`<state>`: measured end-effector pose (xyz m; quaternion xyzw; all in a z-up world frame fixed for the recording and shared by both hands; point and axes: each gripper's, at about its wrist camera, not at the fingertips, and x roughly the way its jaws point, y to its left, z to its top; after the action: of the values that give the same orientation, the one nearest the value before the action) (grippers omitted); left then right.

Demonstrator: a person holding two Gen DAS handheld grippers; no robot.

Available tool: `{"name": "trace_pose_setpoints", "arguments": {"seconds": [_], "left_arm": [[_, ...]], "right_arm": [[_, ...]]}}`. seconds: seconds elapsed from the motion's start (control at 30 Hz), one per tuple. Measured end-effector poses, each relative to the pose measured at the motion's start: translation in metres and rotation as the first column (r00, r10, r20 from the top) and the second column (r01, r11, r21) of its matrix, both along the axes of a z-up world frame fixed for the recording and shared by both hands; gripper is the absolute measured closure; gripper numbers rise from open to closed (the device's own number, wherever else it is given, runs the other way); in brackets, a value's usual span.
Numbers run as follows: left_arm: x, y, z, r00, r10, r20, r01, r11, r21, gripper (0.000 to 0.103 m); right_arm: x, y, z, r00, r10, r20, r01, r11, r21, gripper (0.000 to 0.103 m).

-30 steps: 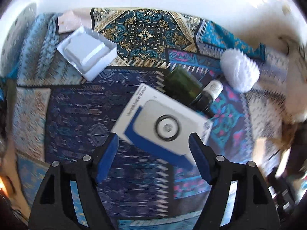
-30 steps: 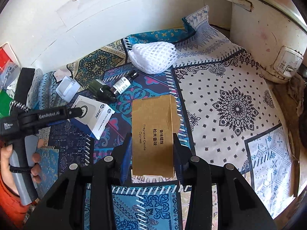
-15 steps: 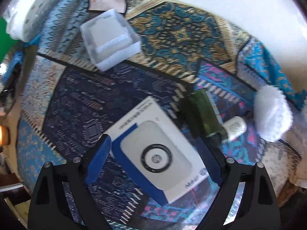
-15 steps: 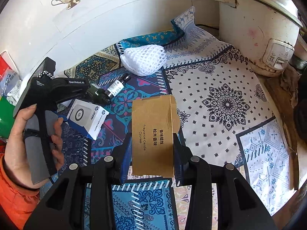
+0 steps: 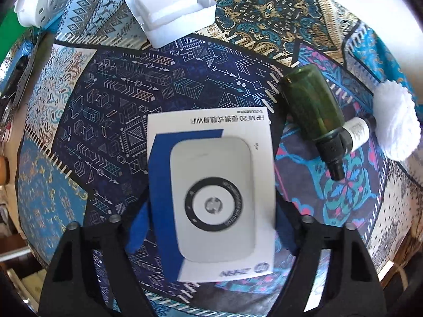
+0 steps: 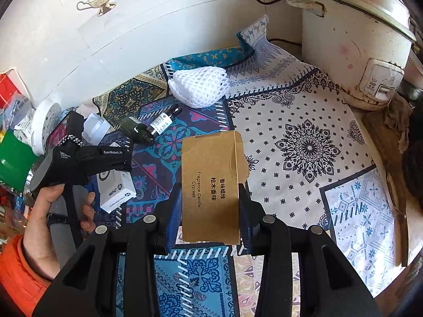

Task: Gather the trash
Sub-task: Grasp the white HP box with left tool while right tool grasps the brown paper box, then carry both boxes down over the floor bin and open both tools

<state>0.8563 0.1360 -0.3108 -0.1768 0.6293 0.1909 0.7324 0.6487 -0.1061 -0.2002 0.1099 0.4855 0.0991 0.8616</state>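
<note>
Left gripper [image 5: 211, 227] stood open astride my WiFi box [image 5: 211, 195], light stiff card, best pinched across its long sides.

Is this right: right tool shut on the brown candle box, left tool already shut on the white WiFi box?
Not quite. The left tool is open, its fingers straddling the white WiFi box, per the left wrist view. The right tool is shut on the brown candle box.
</note>
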Motion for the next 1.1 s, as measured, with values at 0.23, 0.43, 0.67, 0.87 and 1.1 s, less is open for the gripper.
{"name": "trace_pose_setpoints", "arguments": {"seconds": [0.23, 0.43, 0.67, 0.87, 1.1], "left_arm": [[-0.045, 0.004, 0.022, 0.995, -0.060, 0.079, 0.061, 0.998, -0.014, 0.028], [-0.085, -0.005, 0.067, 0.970, -0.139, 0.201, 0.137, 0.990, 0.024, 0.028], [-0.154, -0.032, 0.116, 0.917, -0.209, 0.339, 0.186, 0.978, 0.097, 0.028], [-0.220, -0.040, 0.148, 0.865, -0.306, 0.398, 0.251, 0.950, 0.186, 0.028], [-0.292, -0.033, 0.156, 0.840, -0.358, 0.409, 0.307, 0.933, 0.185, 0.028]], "right_arm": [[-0.010, -0.002, 0.006, 0.999, 0.036, 0.009, -0.036, 0.999, 0.025, 0.068], [-0.029, -0.007, 0.022, 0.993, 0.103, 0.062, -0.105, 0.994, 0.025, 0.068], [-0.064, -0.012, 0.040, 0.967, 0.223, 0.123, -0.226, 0.974, 0.011, 0.068], [-0.102, -0.008, 0.045, 0.949, 0.284, 0.136, -0.287, 0.958, 0.008, 0.068], [-0.155, 0.006, 0.045, 0.942, 0.300, 0.151, -0.308, 0.951, 0.033, 0.068]]}}
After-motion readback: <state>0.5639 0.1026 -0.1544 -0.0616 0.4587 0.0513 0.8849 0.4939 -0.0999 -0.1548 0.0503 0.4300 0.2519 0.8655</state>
